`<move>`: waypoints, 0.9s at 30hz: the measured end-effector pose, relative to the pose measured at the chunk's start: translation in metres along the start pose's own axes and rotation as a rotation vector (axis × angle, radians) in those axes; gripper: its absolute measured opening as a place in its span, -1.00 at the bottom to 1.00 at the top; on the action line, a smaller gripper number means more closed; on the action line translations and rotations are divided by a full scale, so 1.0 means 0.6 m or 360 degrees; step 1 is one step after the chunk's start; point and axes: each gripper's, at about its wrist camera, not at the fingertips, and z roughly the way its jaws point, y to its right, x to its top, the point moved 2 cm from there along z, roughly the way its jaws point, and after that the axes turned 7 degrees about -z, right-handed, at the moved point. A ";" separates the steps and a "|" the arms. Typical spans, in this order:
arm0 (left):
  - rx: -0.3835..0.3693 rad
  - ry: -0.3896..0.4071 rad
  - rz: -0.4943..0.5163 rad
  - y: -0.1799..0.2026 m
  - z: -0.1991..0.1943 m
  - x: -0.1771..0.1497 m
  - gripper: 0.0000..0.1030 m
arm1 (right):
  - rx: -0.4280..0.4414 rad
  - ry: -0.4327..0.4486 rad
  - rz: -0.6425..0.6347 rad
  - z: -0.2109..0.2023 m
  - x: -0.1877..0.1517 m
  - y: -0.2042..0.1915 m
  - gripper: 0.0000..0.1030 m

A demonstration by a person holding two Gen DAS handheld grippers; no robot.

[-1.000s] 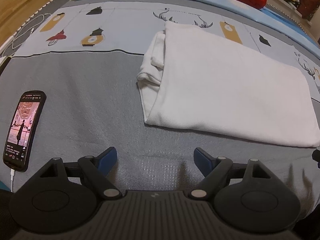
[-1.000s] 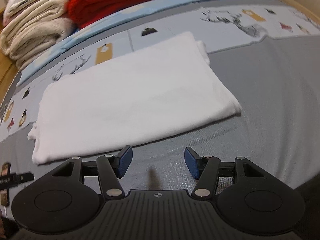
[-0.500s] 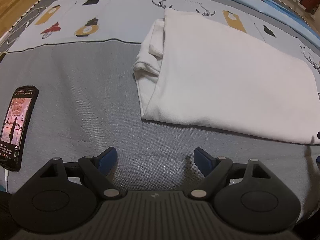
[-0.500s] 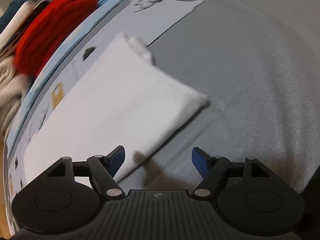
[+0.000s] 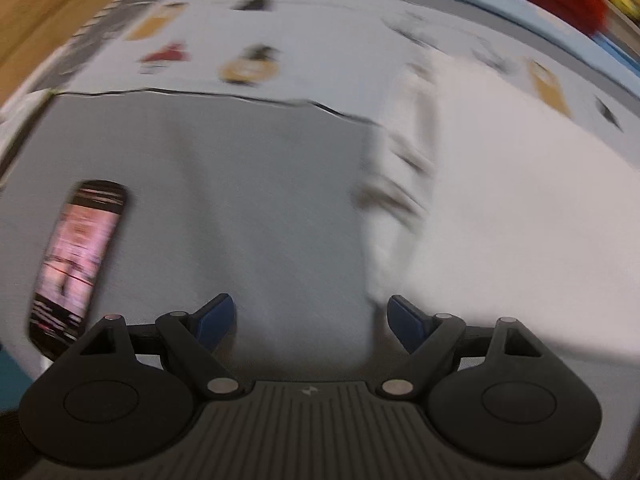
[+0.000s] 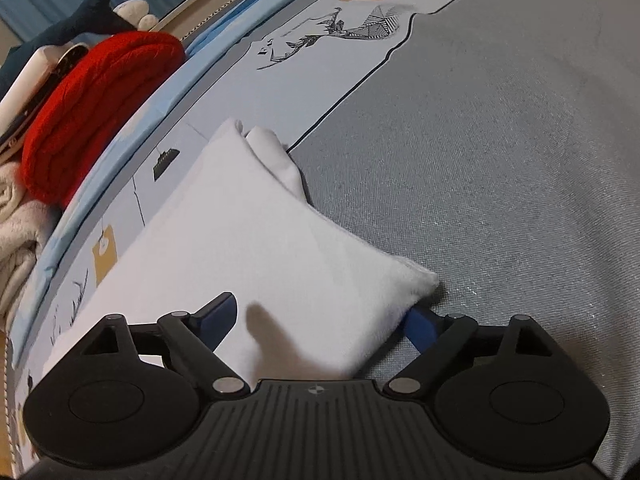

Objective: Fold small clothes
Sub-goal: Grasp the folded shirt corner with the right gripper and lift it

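Note:
A folded white garment (image 5: 520, 220) lies flat on the grey bedcover (image 5: 260, 200). The left wrist view is blurred by motion. There my left gripper (image 5: 310, 320) hangs open just above the cover, with the garment's left edge close to its right fingertip (image 5: 404, 322). In the right wrist view the garment (image 6: 260, 240) shows its near right corner lying between the fingers of my right gripper (image 6: 320, 320), whose jaws are opening. The cloth partly covers the right pad (image 6: 418, 326). Neither pad presses on it.
A phone (image 5: 76, 264) with a lit screen lies on the cover left of my left gripper. A folded red knit (image 6: 92, 120), beige towels (image 6: 16, 232) and a dark plush shark (image 6: 80, 20) sit at the far edge. The bare grey cover (image 6: 500, 140) stretches to the right.
My left gripper has moved toward the garment's left edge. My right gripper has rolled, sunk to the garment's right corner and spread its jaws wider, so the corner now lies between them.

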 end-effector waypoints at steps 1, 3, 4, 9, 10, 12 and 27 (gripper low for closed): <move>0.0033 0.0007 -0.0037 -0.008 0.007 0.014 0.70 | 0.0012 0.0000 0.0004 0.000 0.000 0.002 0.75; 0.0095 0.0013 -0.0066 -0.017 0.025 0.039 0.70 | 0.0044 0.0005 0.0039 0.000 0.001 0.009 0.75; 0.0129 0.0014 -0.0066 -0.018 0.033 0.047 0.70 | 0.0059 0.0008 0.0072 -0.001 0.001 0.014 0.75; 0.0226 -0.0070 -0.0123 -0.035 0.071 0.064 0.74 | 0.0105 -0.0011 0.0284 -0.002 0.005 0.038 -0.62; 0.0216 -0.0087 -0.0157 -0.044 0.074 0.065 0.77 | 0.0121 -0.0024 0.0332 -0.001 0.005 0.041 -0.65; 0.0229 -0.0097 -0.0185 -0.050 0.078 0.066 0.94 | 0.0151 -0.0015 0.0325 -0.002 0.008 0.036 -0.71; 0.0036 -0.0231 -0.0350 -0.076 0.073 0.068 0.96 | 0.0456 0.0296 -0.1148 -0.103 -0.044 -0.395 -0.80</move>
